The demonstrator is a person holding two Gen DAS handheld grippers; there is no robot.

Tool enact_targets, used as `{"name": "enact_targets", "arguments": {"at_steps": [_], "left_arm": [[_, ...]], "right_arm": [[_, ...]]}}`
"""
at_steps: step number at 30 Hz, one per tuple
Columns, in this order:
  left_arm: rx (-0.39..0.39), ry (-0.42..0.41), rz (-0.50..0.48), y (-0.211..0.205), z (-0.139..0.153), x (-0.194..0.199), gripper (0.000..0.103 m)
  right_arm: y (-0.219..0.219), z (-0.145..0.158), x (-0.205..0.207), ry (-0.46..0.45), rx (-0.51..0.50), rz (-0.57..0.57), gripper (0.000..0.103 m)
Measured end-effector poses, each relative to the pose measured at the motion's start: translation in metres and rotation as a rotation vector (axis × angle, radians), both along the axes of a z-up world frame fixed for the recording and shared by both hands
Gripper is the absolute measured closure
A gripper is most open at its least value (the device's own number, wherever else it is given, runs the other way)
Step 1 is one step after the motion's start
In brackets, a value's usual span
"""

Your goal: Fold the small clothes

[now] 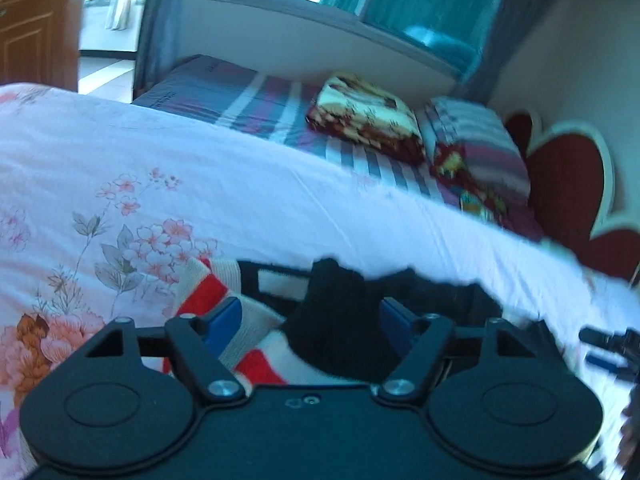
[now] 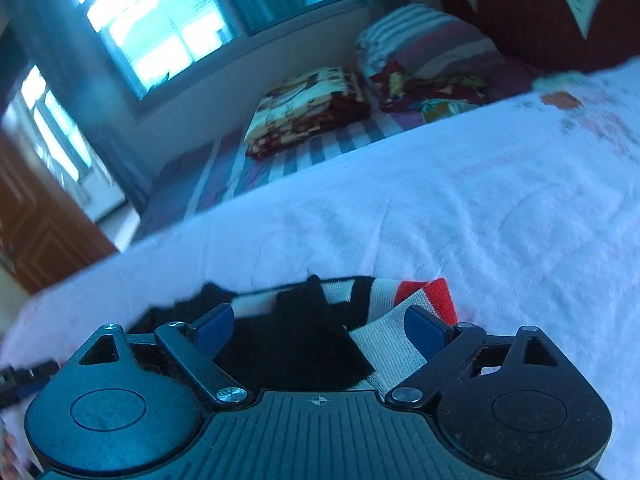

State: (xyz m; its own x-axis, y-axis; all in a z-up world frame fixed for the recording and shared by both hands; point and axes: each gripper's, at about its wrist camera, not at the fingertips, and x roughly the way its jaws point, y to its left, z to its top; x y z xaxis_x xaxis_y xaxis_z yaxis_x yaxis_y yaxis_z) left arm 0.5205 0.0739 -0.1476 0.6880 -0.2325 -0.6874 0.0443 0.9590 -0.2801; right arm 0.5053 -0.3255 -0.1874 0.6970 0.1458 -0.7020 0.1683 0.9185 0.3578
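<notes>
Garment: a small knit garment [image 1: 264, 344], black with cream and red stripes, lies bunched on the sheet at the bottom centre of both views, directly in front of each pair of tongs.
Garment in left view: a black fold rises between the blue pads, the striped part spreads to the lower left.
Garment in right view [image 2: 304, 340]: the black part fills the gap between the pads, the striped part runs to the lower right, its red edge at the right end.
Left tongs [image 1: 312, 320]: jaws stand wide; the black fold lies between the pads, which do not press on it.
Right tongs [image 2: 320, 324]: jaws stand wide; cloth lies between the pads; the right pad lies over the striped part, the left pad stands off the cloth.
Other tool: the right tongs' tip shows at the right edge of the left view; the left tongs' tip shows at the lower left edge of the right view.
Sheet [image 1: 280, 200]: white with pink flowers at the left of the left view, covering the near part of the bed.
Striped cover [image 1: 256, 104]: beyond the sheet, upper centre.
Blanket [image 1: 368, 112]: folded, patterned, on the striped cover.
Pillow [image 1: 476, 148]: striped, just right of the blanket.
Headboard [image 1: 568, 192]: red, scalloped, at the right.
Window [image 2: 152, 28]: bright, upper left of the right view.
Door [image 1: 36, 20]: brown, upper left of the left view.
</notes>
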Motion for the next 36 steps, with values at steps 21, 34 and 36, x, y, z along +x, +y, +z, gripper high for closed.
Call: {"name": "enact_targets", "arguments": {"at_steps": [21,34,36], "left_arm": [[0.153,-0.067,0.122,-0.004,-0.027,-0.024,0.096],[0.121,-0.164,-0.100,-0.045,0.023,-0.080,0.084],[0.121,-0.138,-0.156,-0.061,0.017,-0.088,0.083]], "right_arm": [[0.017,-0.060,0.023,0.052,-0.296,-0.040,0.103],[0.076,-0.001,-0.050,-0.022,-0.120,0.197,0.103],[0.096,-0.004,-0.058,-0.009,-0.107,0.225,0.103]]}}
